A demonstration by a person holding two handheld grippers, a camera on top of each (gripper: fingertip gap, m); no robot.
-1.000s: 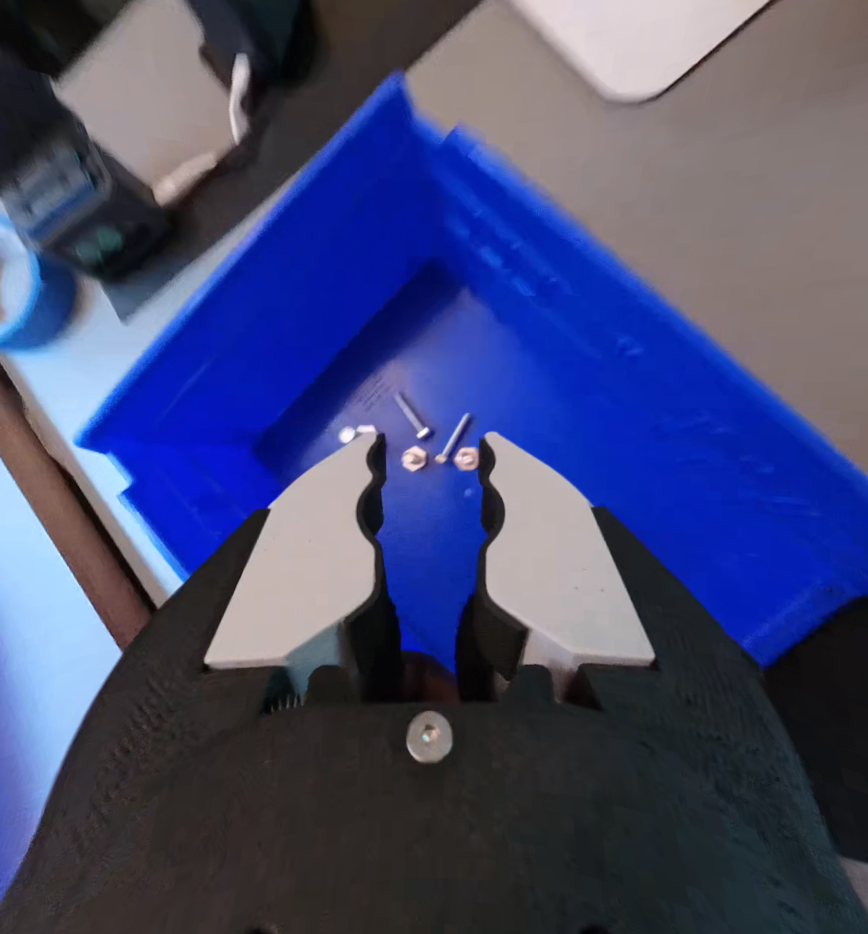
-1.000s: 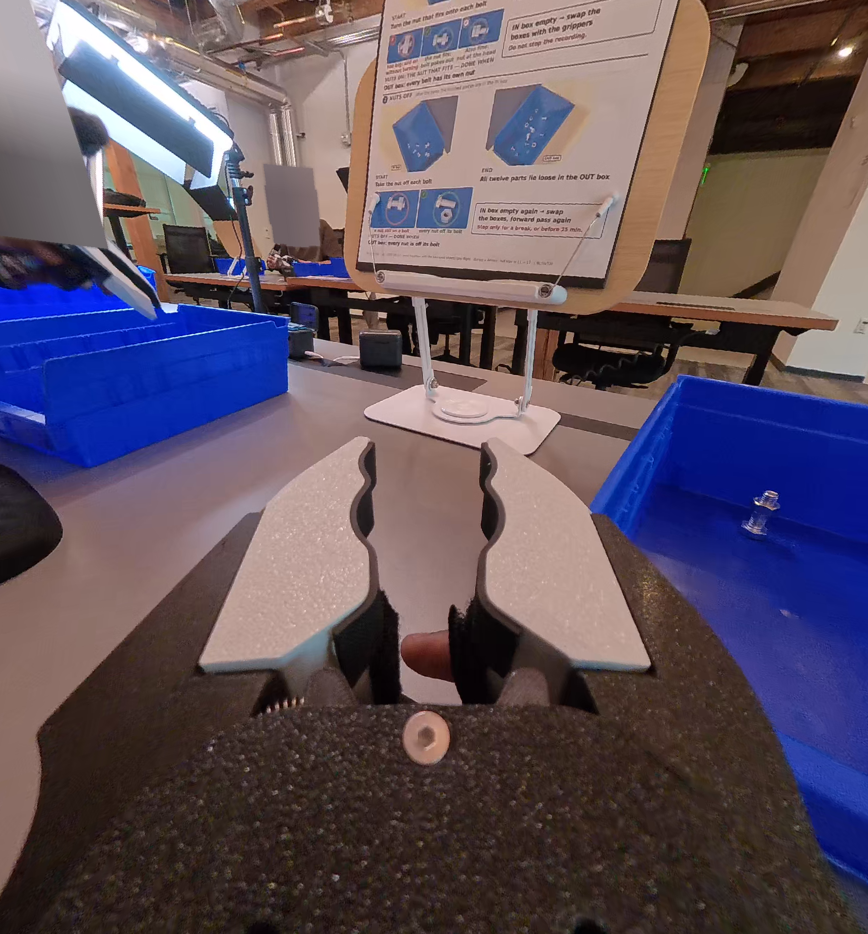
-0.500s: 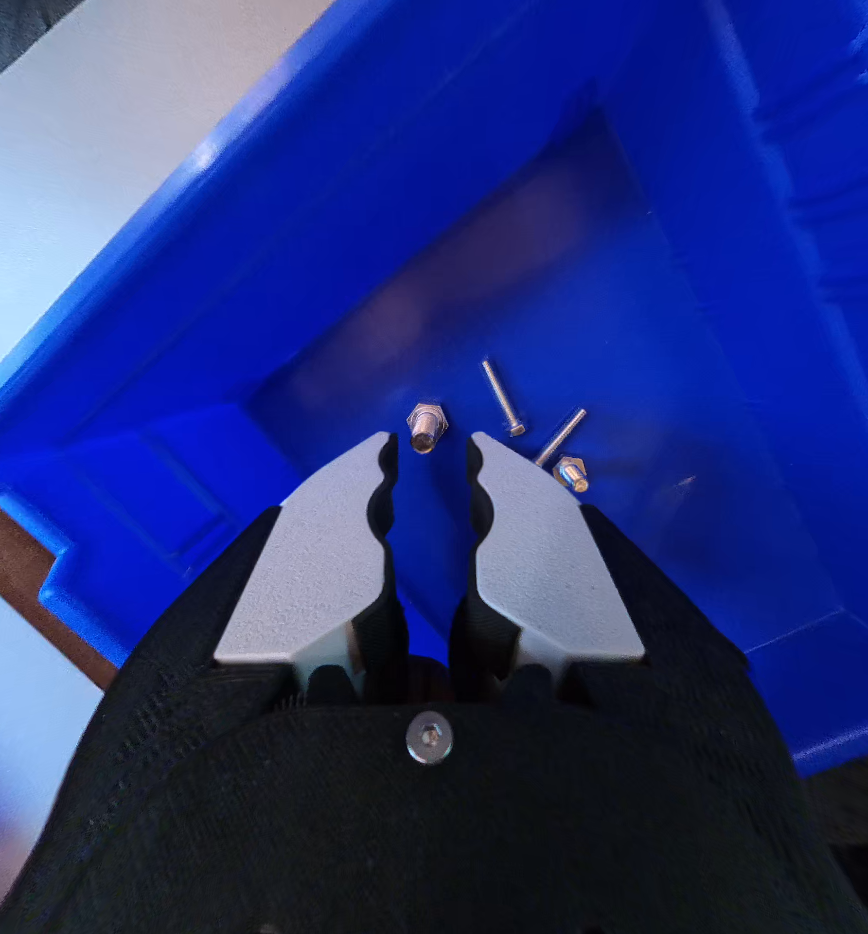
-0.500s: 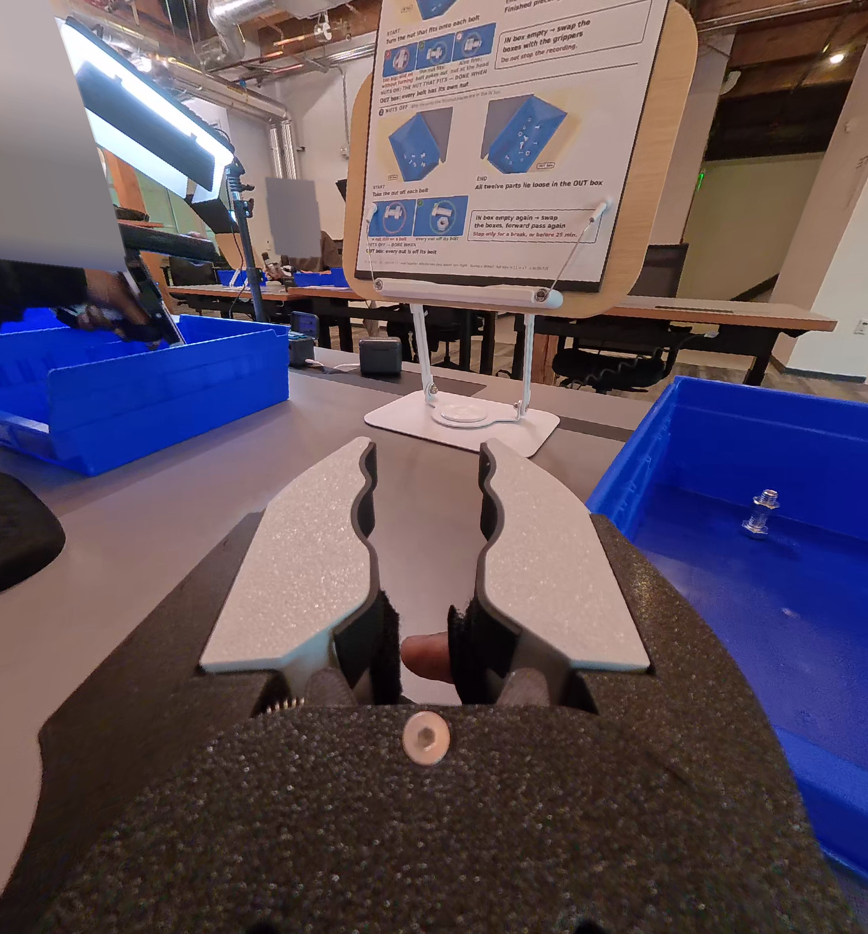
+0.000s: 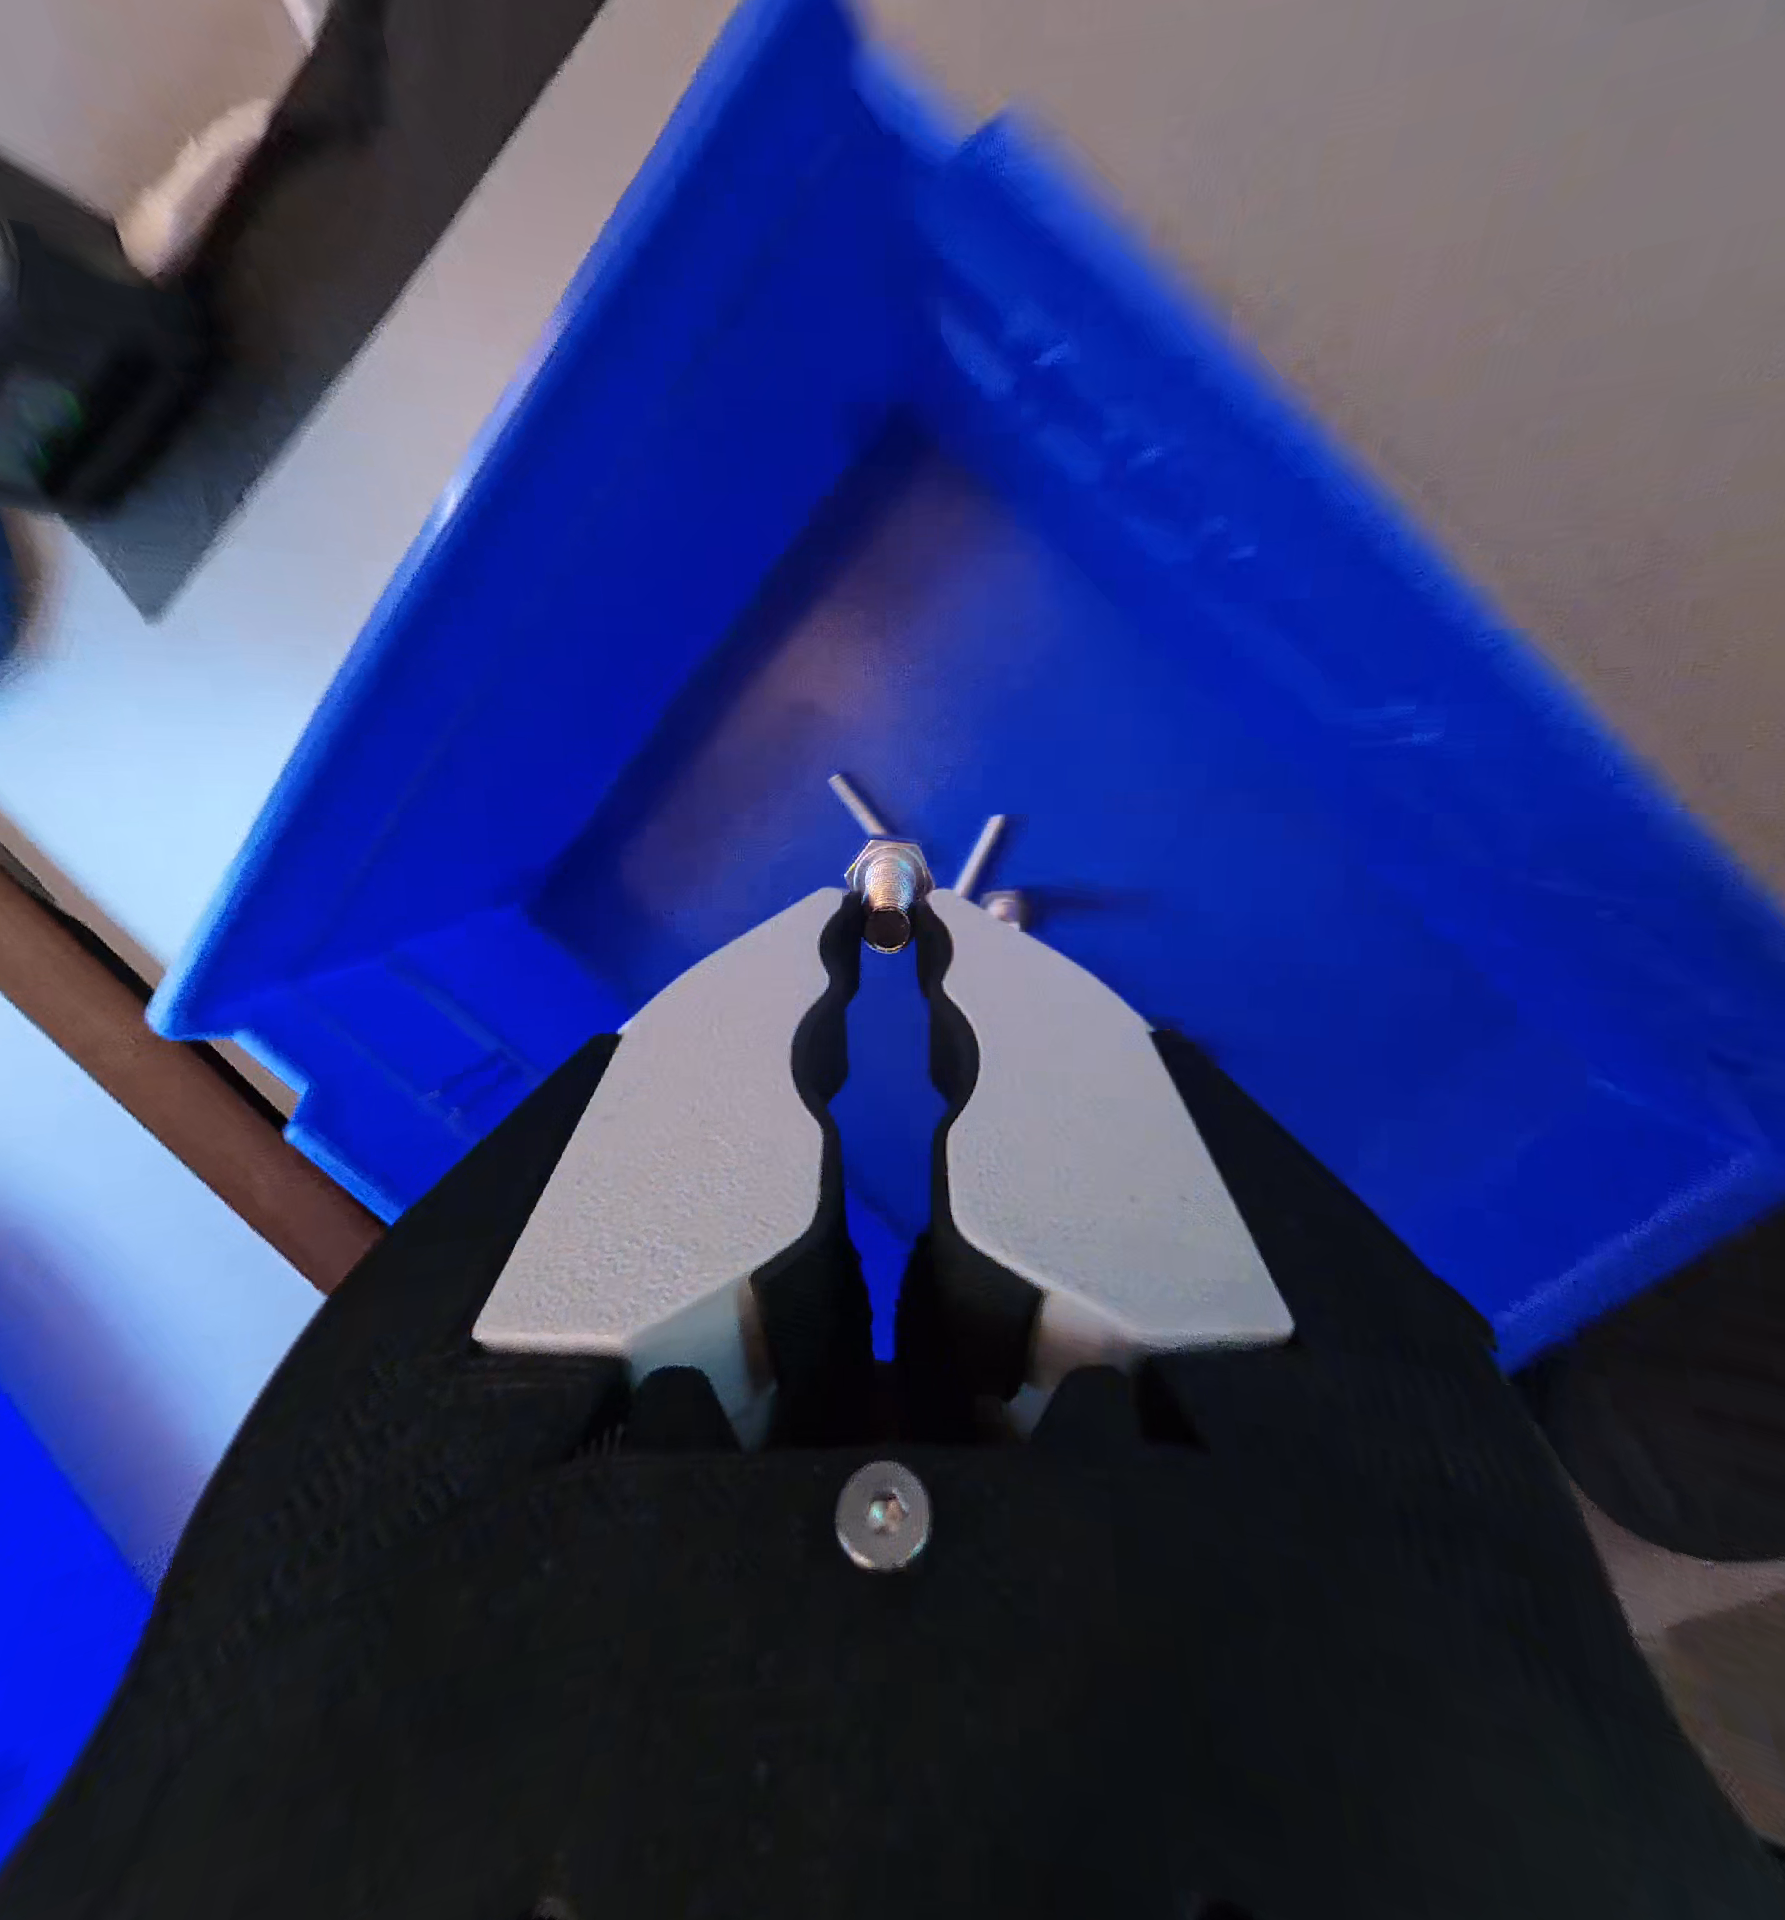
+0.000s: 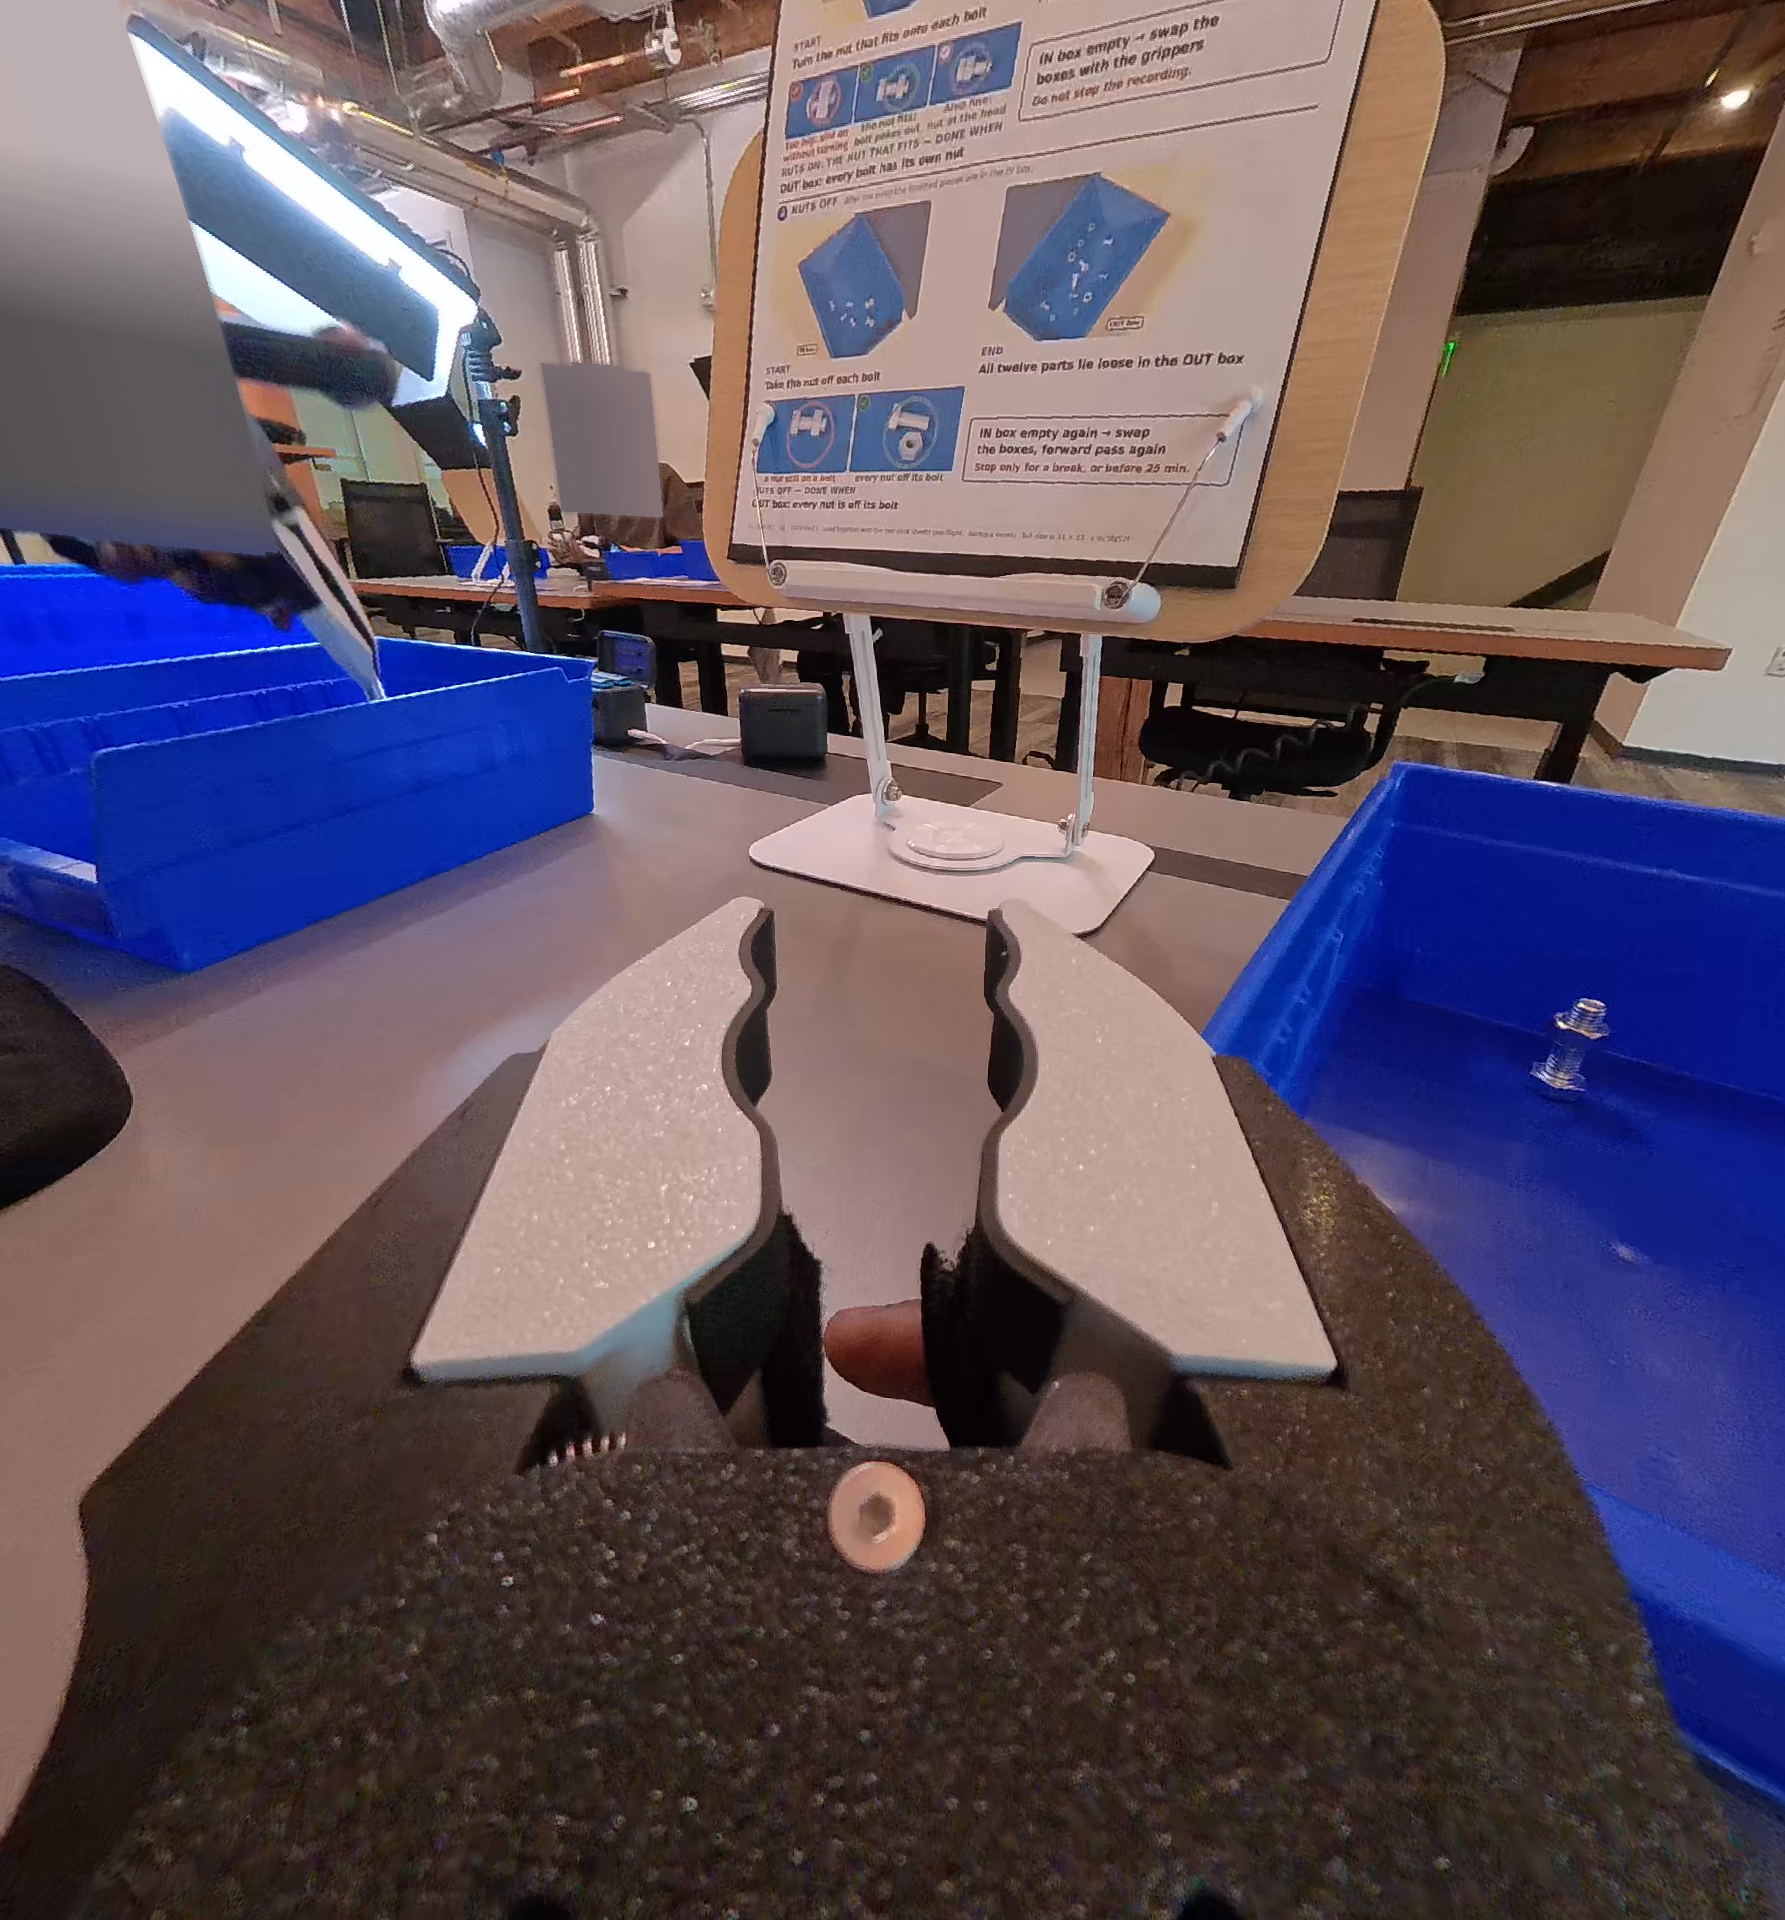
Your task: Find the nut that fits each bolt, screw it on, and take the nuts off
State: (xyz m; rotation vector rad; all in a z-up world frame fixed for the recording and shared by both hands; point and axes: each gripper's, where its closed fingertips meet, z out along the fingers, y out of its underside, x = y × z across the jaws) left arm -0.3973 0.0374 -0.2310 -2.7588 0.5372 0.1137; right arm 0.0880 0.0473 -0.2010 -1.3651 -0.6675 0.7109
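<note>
The bolt [image 5: 886,902], with a nut [image 5: 888,864] already sitting near its far end, is being pinched at its near end by the left hand-held gripper [image 5: 885,920], whose jaws are drawn nearly together at the tips. It is hanging over the floor of the left blue bin [image 5: 1283,727], probably gripped by the free thread end so the nut stays exposed for the other tool to turn. Just beyond, at 11 and 1 o'clock from the bolt, two thin screws [image 5: 979,854] are lying on the bin floor, and another small nutted piece [image 5: 1004,906] is peeking out at 3 o'clock.

The right hand-held gripper [image 6: 875,961] is waiting low over the grey worktop [image 6: 296,1039] with its jaws spread and nothing between them. At 3 o'clock from it, a second blue bin [image 6: 1490,894] is holding one assembled bolt-and-nut [image 6: 1572,1044] standing upright. At 12 o'clock an instruction board on a stand [image 6: 971,842] is facing it, likely as a reference.
</note>
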